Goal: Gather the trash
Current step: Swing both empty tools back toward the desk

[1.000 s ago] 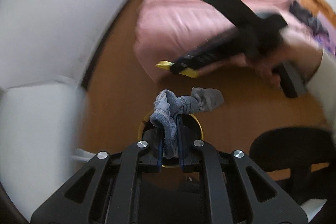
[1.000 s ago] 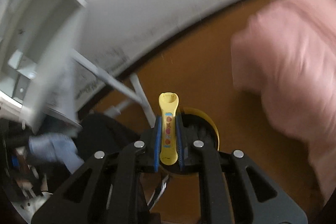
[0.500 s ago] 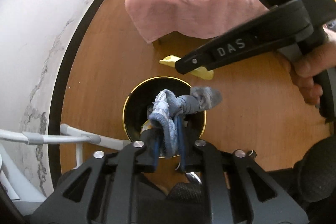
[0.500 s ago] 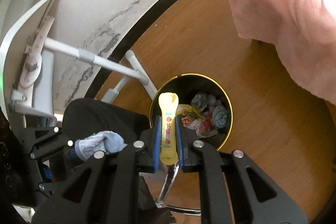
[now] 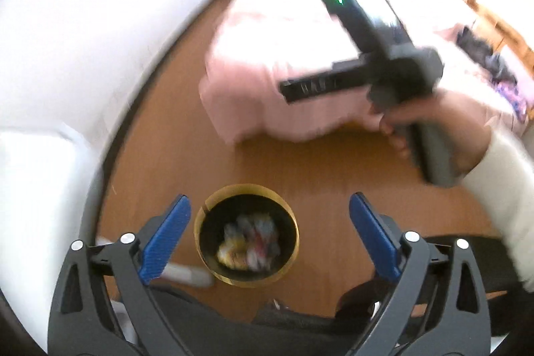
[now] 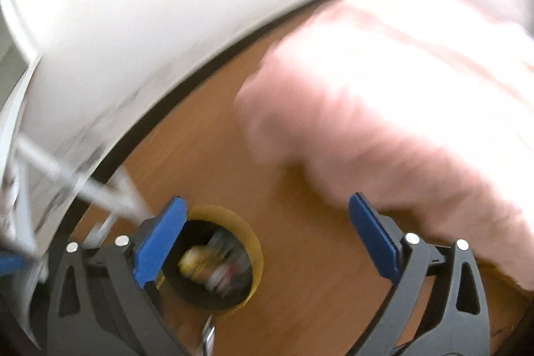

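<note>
A round black bin with a gold rim [image 5: 200,219] stands on the wooden floor, with crumpled trash [image 5: 248,241] inside. It also shows in the right wrist view [image 6: 255,247], with blurred trash [image 6: 213,267] in it. My left gripper [image 5: 268,237] is open and empty above the bin. My right gripper [image 6: 267,244] is open and empty, its left finger over the bin's rim. In the left wrist view the right gripper's black body [image 5: 373,69] is held up to the right, in front of the bed.
A bed with a pink cover [image 5: 273,55] fills the far right of the room; it is blurred in the right wrist view [image 6: 400,109]. A white wall [image 5: 83,22] runs along the left. White metal legs [image 6: 100,189] stand left of the bin. A black chair [image 5: 467,269] is at lower right.
Both grippers opened. The grey sock left my left gripper and the yellow item left my right one. Both views tilted up and away from the bin, with motion blur.
</note>
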Demonstrator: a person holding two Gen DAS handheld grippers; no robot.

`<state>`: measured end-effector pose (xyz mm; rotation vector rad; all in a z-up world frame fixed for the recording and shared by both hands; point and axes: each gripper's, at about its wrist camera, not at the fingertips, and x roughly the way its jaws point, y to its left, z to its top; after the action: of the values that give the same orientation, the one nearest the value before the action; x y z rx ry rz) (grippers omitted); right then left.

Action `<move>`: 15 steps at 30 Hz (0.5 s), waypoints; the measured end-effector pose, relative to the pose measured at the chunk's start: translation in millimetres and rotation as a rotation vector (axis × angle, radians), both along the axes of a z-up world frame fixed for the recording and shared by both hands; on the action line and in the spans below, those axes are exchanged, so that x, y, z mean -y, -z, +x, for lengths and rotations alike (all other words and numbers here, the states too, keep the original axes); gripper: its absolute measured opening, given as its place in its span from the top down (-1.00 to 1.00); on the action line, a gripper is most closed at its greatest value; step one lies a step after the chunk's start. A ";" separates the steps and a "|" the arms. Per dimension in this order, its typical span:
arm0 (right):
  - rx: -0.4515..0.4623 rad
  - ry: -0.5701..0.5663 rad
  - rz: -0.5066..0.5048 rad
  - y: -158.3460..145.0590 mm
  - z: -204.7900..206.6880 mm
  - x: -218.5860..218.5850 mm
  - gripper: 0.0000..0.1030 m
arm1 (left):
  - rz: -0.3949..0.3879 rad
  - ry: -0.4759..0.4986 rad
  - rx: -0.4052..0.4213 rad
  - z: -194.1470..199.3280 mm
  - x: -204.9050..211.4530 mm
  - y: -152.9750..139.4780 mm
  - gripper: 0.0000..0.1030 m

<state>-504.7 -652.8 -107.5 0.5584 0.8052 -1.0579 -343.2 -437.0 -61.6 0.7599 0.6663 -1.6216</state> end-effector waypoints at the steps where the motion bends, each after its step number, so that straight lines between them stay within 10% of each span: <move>1: -0.015 0.043 -0.104 -19.3 -2.8 -7.0 -0.86 | -0.037 -0.021 0.013 6.6 -7.9 -12.8 -0.87; 6: -0.076 0.113 -0.409 -72.4 14.3 -46.6 -0.86 | -0.134 -0.291 0.132 88.3 -52.3 -54.9 -0.87; 15: 0.124 -0.348 -0.235 -101.3 144.4 -118.5 -0.86 | -0.092 -0.983 0.109 282.6 -191.7 -57.7 -0.87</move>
<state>-360.3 -534.2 -6.2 0.2683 0.6304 -0.7750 -60.7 -245.3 -4.0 0.3394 0.7182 -0.6972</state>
